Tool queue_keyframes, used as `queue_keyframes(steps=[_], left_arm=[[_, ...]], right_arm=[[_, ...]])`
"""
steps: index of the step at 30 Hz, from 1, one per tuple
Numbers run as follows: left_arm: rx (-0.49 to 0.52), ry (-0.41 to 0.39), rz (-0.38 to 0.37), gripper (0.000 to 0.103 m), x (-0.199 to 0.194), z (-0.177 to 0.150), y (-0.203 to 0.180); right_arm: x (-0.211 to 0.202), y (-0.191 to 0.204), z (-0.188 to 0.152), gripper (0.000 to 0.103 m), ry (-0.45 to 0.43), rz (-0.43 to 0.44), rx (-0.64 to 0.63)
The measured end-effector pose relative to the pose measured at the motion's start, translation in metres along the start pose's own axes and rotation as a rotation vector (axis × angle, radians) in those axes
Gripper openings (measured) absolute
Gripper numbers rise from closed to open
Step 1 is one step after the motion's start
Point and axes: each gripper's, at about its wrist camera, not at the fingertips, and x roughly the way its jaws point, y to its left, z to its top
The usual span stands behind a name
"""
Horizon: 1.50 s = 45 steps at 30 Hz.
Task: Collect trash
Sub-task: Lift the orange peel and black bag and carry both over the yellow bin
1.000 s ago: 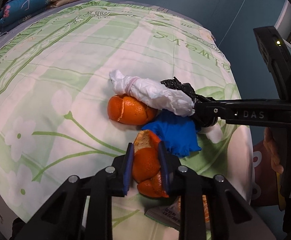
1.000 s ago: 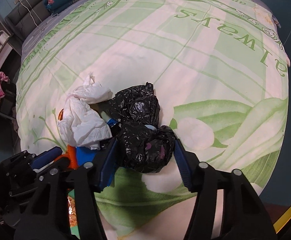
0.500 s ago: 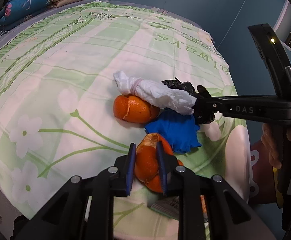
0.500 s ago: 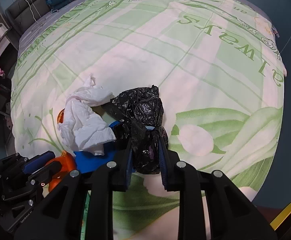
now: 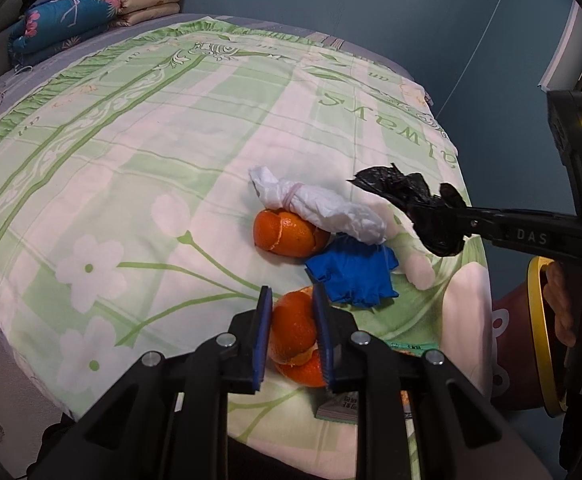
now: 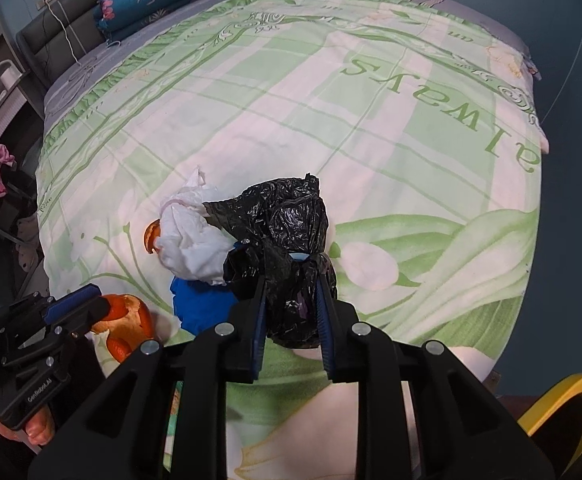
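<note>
The left gripper [image 5: 291, 336] is clamped on a piece of orange peel [image 5: 295, 330] at the near edge of the green-and-white floral bedsheet [image 5: 131, 152]. The right gripper [image 6: 291, 312] is clamped on a crumpled black plastic bag [image 6: 287, 240], held above the sheet to the right; its side reads "DAS". On the sheet beyond lie a second orange peel [image 5: 287, 232], a white tied plastic bag [image 5: 323, 208] resting across it, and a crumpled blue glove [image 5: 355, 272] just right of them. The sheet carries the word "always" upside down at the far right. A printed green paper packet [image 5: 341, 404] lies near the bed edge; its print is unreadable. A yellow-rimmed bin [image 6: 563, 400] sits at the near right.
</note>
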Motion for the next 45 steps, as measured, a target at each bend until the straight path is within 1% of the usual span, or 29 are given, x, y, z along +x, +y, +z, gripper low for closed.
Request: queue_keyframes(steps=[7,10,22,27,35,45], left_arm=[[-0.009,-0.033,0.013,0.019,-0.018,0.001,0.002],[-0.011,-0.05,0.017,0.019,-0.027,0.002,0.003],[-0.007,-0.127,0.028,0.019,-0.064,0.009,-0.003],[-0.004,-0.166,0.027,0.019,-0.08,0.012,-0.01],[0.0,-0.199,0.016,0.019,-0.097,0.014,-0.022],[0.042,-0.232,0.0,0.019,-0.116,0.016,-0.05]], right_arm=[[-0.027,-0.008,-0.009,0.022,-0.051,0.003,0.014],[-0.044,-0.011,-0.016,0.022,-0.085,0.005,0.014],[-0.099,-0.011,-0.04,0.022,-0.182,0.038,0.008],[-0.125,-0.012,-0.053,0.022,-0.229,0.041,0.004],[-0.161,-0.024,-0.07,0.022,-0.295,0.048,0.017],[-0.187,-0.044,-0.087,0.022,-0.34,0.05,0.048]])
